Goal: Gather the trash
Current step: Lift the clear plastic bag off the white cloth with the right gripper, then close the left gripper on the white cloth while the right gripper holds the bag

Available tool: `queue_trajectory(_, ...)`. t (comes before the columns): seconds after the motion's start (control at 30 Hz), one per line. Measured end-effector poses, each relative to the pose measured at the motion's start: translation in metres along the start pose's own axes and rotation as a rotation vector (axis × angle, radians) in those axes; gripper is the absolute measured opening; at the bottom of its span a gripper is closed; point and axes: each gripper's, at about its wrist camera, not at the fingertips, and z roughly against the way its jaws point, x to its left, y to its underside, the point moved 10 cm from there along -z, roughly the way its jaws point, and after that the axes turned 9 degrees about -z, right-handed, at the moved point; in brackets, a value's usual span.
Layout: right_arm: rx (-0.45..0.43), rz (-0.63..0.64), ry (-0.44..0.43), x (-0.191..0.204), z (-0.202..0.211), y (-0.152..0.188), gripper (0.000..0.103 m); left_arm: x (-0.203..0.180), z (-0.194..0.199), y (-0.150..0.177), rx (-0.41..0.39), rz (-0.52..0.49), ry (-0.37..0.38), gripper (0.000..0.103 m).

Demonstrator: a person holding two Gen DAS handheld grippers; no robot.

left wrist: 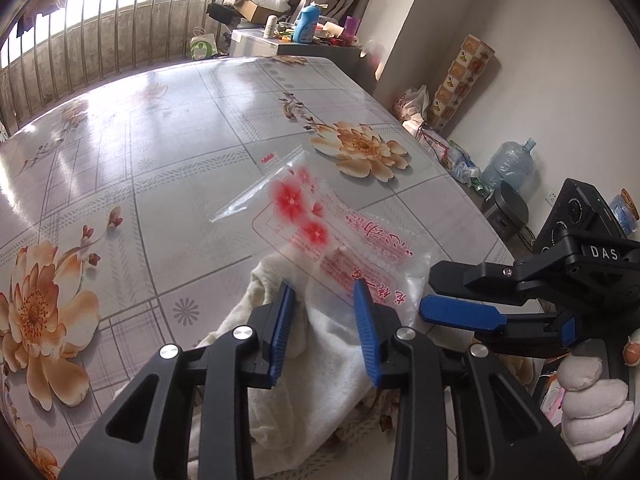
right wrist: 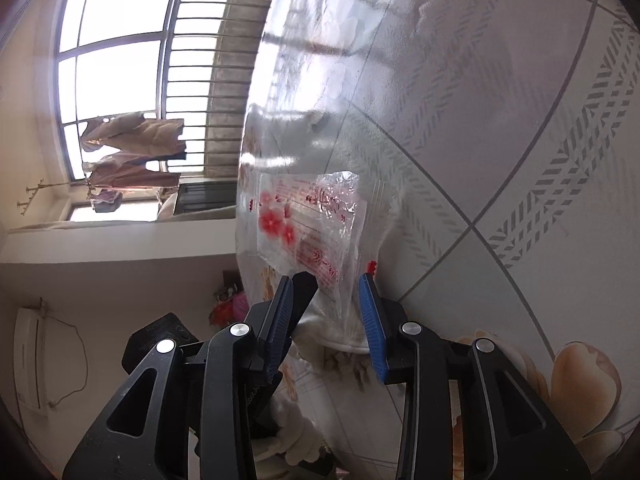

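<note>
A clear plastic bag point(left wrist: 320, 220) printed with red flowers lies near the table's near edge, partly over a crumpled white cloth point(left wrist: 320, 368) that hangs off that edge. My left gripper point(left wrist: 326, 324) has its blue pads closed against the cloth, with the bag's lower end also between them. My right gripper point(left wrist: 429, 294) comes in from the right, held by a gloved hand point(left wrist: 592, 412). Its jaws stand apart beside the bag's corner. In the right wrist view the bag point(right wrist: 312, 216) and cloth point(right wrist: 324, 330) sit between the right gripper's point(right wrist: 326, 308) pads without being pressed.
The floral-covered table point(left wrist: 160, 140) stretches away toward a window railing point(left wrist: 100, 40). Behind it is a cluttered cabinet holding a blue bottle point(left wrist: 306, 22). On the floor to the right are plastic bags point(left wrist: 412, 100) and a large water jug point(left wrist: 508, 164).
</note>
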Motion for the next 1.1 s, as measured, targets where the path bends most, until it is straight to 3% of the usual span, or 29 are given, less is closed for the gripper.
queue_trajectory(0.13,0.002,-0.001,0.01,-0.002,0.001,-0.003,0.028,-0.001,-0.001,0.0,-0.001,-0.013,-0.004,0.03)
queue_trajectory(0.27,-0.001,-0.037,0.039,-0.014,-0.001,-0.008,0.007,-0.001,-0.001,0.0,-0.001,-0.024,-0.004,0.028)
queue_trajectory(0.5,-0.024,0.027,0.077,-0.01,-0.003,-0.01,0.004,-0.002,-0.001,0.0,-0.004,-0.038,-0.005,0.027)
queue_trajectory(0.67,-0.054,0.081,0.11,-0.009,0.006,-0.012,0.003,0.003,0.009,-0.002,-0.022,0.003,0.047,0.026)
queue_trajectory(0.83,-0.057,0.125,0.133,-0.018,0.027,-0.006,0.001,0.003,0.033,-0.007,-0.068,-0.014,0.032,0.026)
queue_trajectory(1.1,-0.114,0.252,0.245,-0.031,0.065,0.016,0.001,-0.005,0.051,-0.02,-0.128,-0.055,-0.025,0.026)
